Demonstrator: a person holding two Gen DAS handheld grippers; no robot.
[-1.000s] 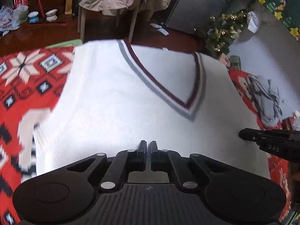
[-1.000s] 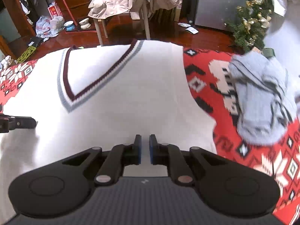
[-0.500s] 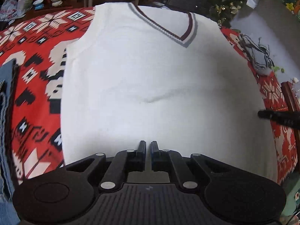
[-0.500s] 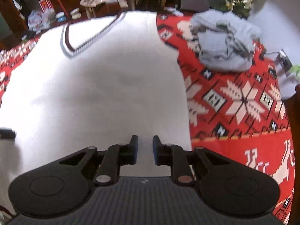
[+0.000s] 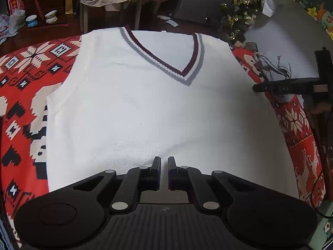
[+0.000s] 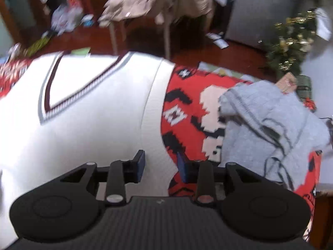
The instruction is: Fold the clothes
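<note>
Lying flat w/ its V-neck at the far end, a white vest (image 5: 158, 112) sits on a red patterned blanket (image 5: 27, 79), spread out ahead of both sets of jaws.

Left gripper (image 5: 164, 167): jaws closed, nothing visibly pinched; vest hem sits just under and beyond the tips.

Right gripper (image 6: 160, 163): jaws have just been opening and stand apart, straddling the vest's right side edge, pads not pressing it.

Risks, as I judge them: right jaws could close on vest and blanket together, dragging the blanket up w/ the fold. A grab at one layer only would skew the fold. Right view is blurred, so aim is hard to check.

Beyond the right jaws, off to their right, a crumpled grey garment (image 6: 270, 125) lies on the blanket, near enough to snag. Room is cluttered: chair (image 5: 112, 0) draped w/ beige clothes past the vest, small tinsel tree (image 5: 239, 20) far right, dark wood floor.
</note>
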